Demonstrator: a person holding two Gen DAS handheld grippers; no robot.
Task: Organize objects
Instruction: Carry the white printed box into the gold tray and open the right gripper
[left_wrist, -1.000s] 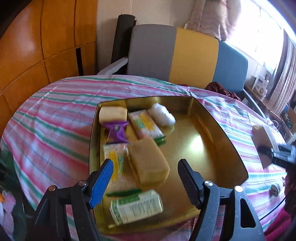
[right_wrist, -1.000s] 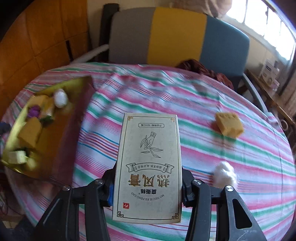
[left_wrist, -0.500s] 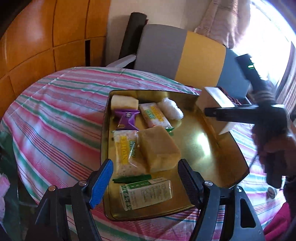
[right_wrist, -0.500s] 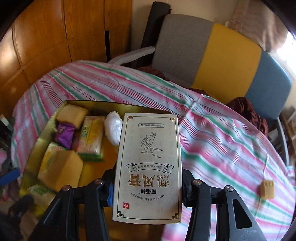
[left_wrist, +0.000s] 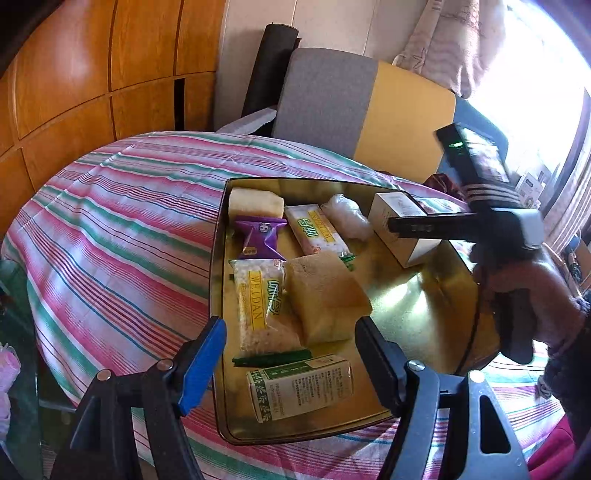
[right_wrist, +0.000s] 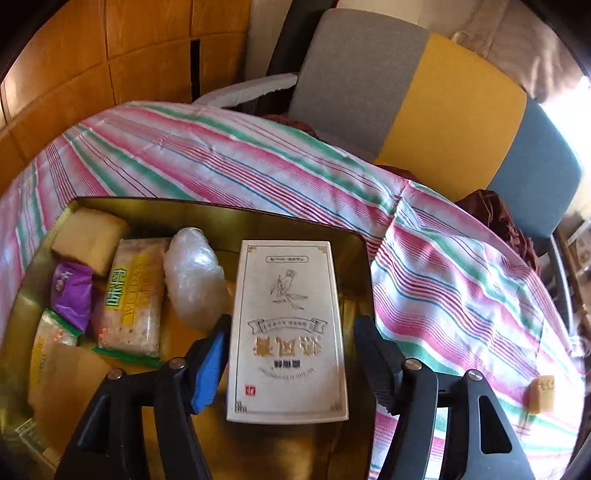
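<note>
A gold tray (left_wrist: 221, 258) sits on the striped tablecloth and holds several snack packets, sponge cakes and a green-and-white box (left_wrist: 301, 386). A cream box with Chinese print (right_wrist: 290, 328) lies in the tray's right part, also seen in the left wrist view (left_wrist: 399, 225). My right gripper (right_wrist: 291, 350) is open, its fingers standing apart on either side of the cream box. My left gripper (left_wrist: 290, 350) is open and empty above the tray's near edge.
A yellow cake piece (right_wrist: 541, 393) lies on the cloth at the right. A grey, yellow and blue sofa (left_wrist: 369, 110) stands behind the table, wood panelling (left_wrist: 92, 74) to the left. The tray's rim (right_wrist: 221, 208) rises around the items.
My right gripper carried the cream box from over the cloth into the tray, lowered it beside the white wrapped item, then opened and let it go. The left gripper stayed open.
</note>
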